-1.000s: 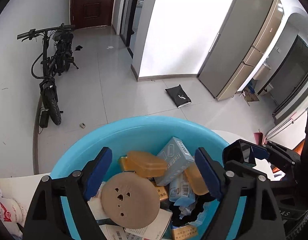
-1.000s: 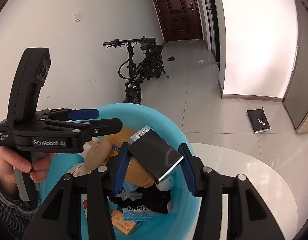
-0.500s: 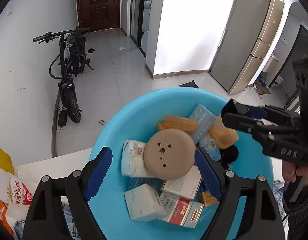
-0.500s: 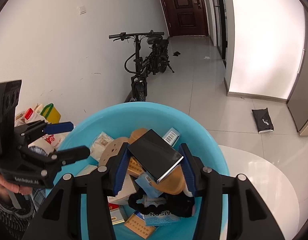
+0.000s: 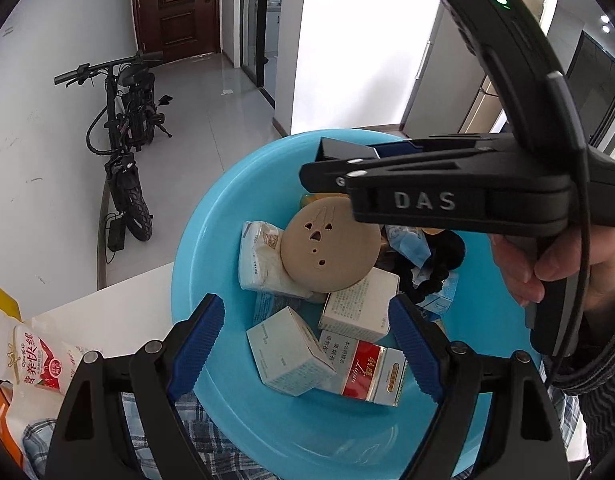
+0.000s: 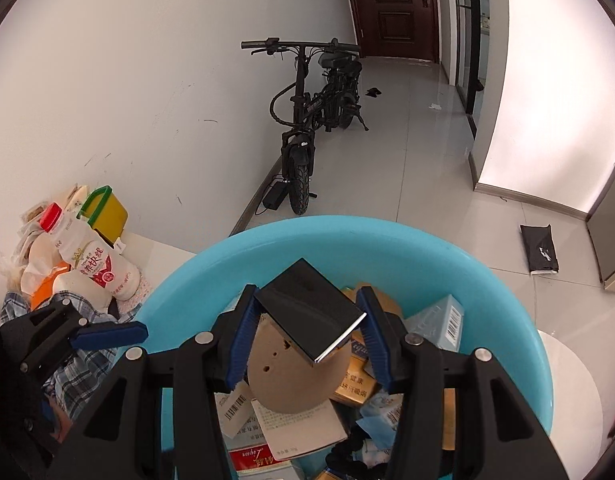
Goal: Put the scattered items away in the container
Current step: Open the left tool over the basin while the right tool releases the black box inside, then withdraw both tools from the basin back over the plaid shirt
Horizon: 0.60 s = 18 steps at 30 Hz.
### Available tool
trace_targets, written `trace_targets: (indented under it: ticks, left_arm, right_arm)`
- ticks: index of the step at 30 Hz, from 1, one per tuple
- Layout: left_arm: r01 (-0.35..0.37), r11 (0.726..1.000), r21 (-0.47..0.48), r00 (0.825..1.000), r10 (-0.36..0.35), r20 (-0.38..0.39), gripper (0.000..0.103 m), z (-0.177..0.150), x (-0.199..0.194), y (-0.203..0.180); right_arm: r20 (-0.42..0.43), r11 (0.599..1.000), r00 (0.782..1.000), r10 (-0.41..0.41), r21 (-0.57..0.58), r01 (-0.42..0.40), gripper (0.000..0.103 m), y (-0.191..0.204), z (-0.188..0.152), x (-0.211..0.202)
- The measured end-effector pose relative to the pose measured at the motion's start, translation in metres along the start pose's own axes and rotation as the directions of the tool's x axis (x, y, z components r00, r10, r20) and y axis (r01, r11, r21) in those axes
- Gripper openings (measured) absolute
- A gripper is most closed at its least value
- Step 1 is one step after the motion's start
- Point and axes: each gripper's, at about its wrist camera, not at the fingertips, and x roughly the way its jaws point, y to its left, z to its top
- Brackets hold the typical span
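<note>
White walls (image 6: 127,80), grey tiled floor (image 6: 407,168), dark door (image 6: 391,4), parked bicycle (image 6: 307,108)

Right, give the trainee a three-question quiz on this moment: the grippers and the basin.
1. True or false: the right gripper grips a black box.
2. What lies between the left gripper's fingers? A) a milk bottle B) nothing gripped C) a black box
3. Name the colour of the basin under both grippers.

Key
1. True: its pads press the box's sides.
2. B: it is open above the packages.
3. Light blue.
</note>
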Motion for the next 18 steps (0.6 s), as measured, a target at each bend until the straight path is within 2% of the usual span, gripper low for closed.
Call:
trace_targets:
  ticks: [6, 7, 9, 10, 18]
  left_arm:
    - [0.023, 1.0, 0.009, 1.0, -0.023, -0.002, 0.086, -0.01, -0.004, -0.005]
    - [0.024, 1.0, 0.009, 1.0, -0.024, -0.003, 0.086, -0.011, -0.005, -0.005]
    - [0.033, 0.999, 0.001, 0.999, -0.033, -0.005, 0.086, -0.012, -0.006, -0.004]
    - [0.037, 0.999, -0.005, 0.999, -0.037, -0.004, 0.086, -0.013, -0.007, -0.004]
    - [0.034, 0.999, -0.027, 0.999, -0.033, 0.015, 0.086, -0.019, -0.016, -0.007]
  right_arm:
    - [-0.048, 0.999, 0.998, -0.03, -0.014, 0.03, 0.049, 0.001, 0.003, 0.018]
    - [-0.042, 1.0, 0.999, -0.024, -0.007, 0.024, 0.052, 0.0, 0.003, 0.017]
    - [-0.016, 1.0, 1.0, -0.021, 0.009, 0.021, 0.062, -0.003, 0.0, 0.009]
    - [-0.002, 1.0, 1.0, -0.02, 0.014, 0.02, 0.063, -0.004, -0.002, 0.004]
    - [0.036, 1.0, 0.999, 0.012, -0.003, -0.012, 0.063, -0.008, -0.026, -0.038]
